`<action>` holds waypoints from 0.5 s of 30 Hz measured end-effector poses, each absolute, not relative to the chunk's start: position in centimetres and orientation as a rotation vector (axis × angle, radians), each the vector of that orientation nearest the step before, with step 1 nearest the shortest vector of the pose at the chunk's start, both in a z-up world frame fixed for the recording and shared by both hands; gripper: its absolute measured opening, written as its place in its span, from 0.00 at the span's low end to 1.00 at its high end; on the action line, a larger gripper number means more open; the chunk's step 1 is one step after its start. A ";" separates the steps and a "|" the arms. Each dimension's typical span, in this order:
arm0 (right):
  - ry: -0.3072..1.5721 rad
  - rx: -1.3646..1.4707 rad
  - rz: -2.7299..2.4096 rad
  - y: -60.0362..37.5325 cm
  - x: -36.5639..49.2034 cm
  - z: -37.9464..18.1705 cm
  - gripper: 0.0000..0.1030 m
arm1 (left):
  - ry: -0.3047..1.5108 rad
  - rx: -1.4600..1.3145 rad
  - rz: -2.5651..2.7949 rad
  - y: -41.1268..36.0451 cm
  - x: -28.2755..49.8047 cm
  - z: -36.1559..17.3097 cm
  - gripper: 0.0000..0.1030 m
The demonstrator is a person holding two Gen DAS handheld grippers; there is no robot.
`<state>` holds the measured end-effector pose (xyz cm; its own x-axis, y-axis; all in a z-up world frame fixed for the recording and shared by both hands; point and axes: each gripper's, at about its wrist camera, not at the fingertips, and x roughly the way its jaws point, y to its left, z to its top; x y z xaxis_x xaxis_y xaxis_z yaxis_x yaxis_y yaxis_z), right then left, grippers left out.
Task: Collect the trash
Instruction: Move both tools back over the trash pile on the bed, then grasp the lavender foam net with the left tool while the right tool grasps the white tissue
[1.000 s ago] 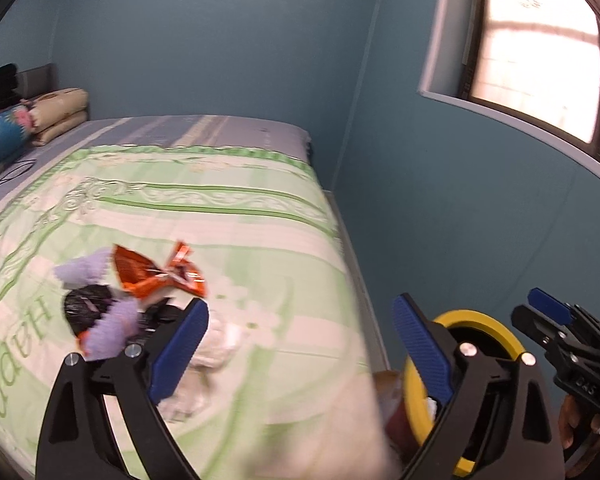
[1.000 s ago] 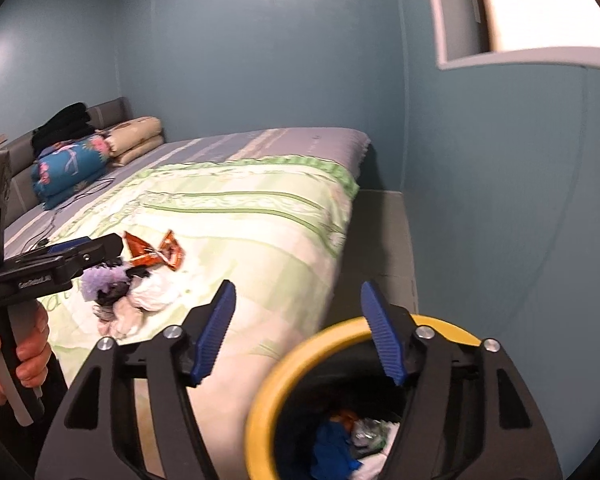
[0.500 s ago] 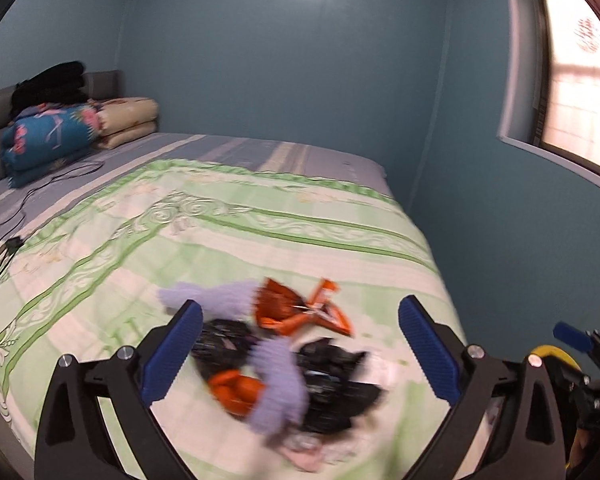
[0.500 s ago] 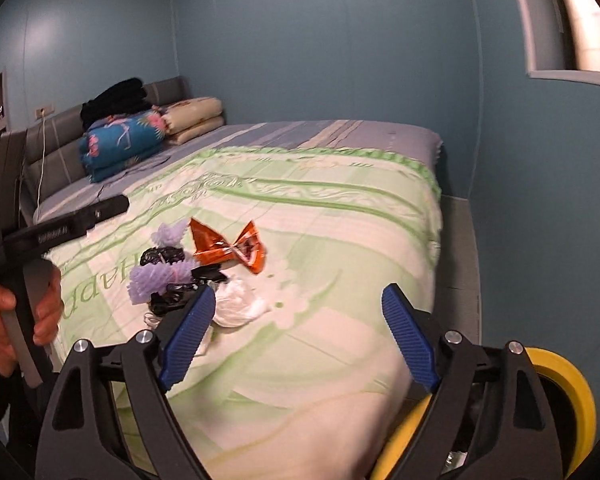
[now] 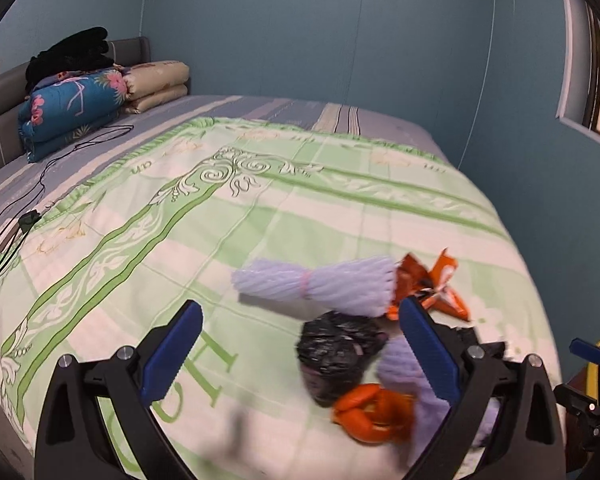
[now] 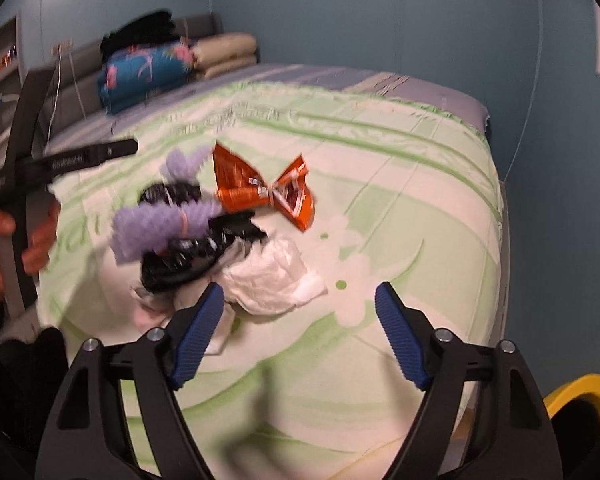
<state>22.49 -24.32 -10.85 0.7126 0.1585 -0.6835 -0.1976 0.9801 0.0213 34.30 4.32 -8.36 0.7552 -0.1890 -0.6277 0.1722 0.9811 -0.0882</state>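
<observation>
The left gripper [image 5: 300, 354] is held with its jaws spread as wide as they go, and nothing is pinched between them. A heap of trash is seen on the green-and-white bedspread [image 5: 260, 216], mostly toward the right-hand finger. A black crumpled bag [image 5: 336, 354] lies between the fingers, nearer the right one, untouched by the pads. Just ahead of the fingertips a pale lilac foam net [image 5: 316, 282] is laid crosswise, bound at its middle by a band. A second lilac foam net [image 5: 404, 364] is partly hidden behind the right finger, and orange peel [image 5: 370, 414] is found below the black bag, close to that finger's base. Beyond the right fingertip an orange snack wrapper [image 5: 440, 284] is seen, twisted at its waist.

The right gripper [image 6: 300, 326] is closing a little, yet its jaws are parted and no item is caught in them — the bedspread alone is framed between the pads. The trash is placed ahead and to the left of it: a white crumpled plastic bag [image 6: 274, 284] just off the left fingertip, the black bag and foam nets farther left, the orange wrapper well ahead. At the lower right a yellow-rimmed bin [image 6: 580, 396] is visible beside the bed. At the far left the other tool is gripped by a hand [image 6: 4, 248].

Folded bedding [image 5: 76, 100] is stacked at the headboard, far ahead on the left.
</observation>
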 end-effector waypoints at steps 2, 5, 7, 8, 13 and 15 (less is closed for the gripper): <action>0.776 -0.080 0.206 -23.9 22.9 -11.3 0.68 | 0.707 -0.014 -0.201 4.4 35.2 -9.0 0.92; 0.808 -0.113 0.215 -23.5 23.6 -12.1 0.68 | 0.735 -0.002 -0.199 4.6 36.6 -9.9 0.92; 0.826 -0.135 0.223 -23.0 24.2 -12.5 0.68 | 0.756 -0.009 -0.216 4.6 37.4 -10.2 0.92; 0.832 -0.148 0.221 -22.8 24.4 -12.7 0.68 | 0.762 -0.006 -0.219 4.5 37.7 -10.3 0.92; 0.867 -0.171 0.236 -22.5 25.8 -13.5 0.68 | 0.789 0.056 -0.248 3.7 38.9 -11.1 0.92; 0.873 -0.174 0.238 -22.4 26.3 -13.8 0.69 | 0.798 0.077 -0.251 3.5 39.5 -11.3 0.92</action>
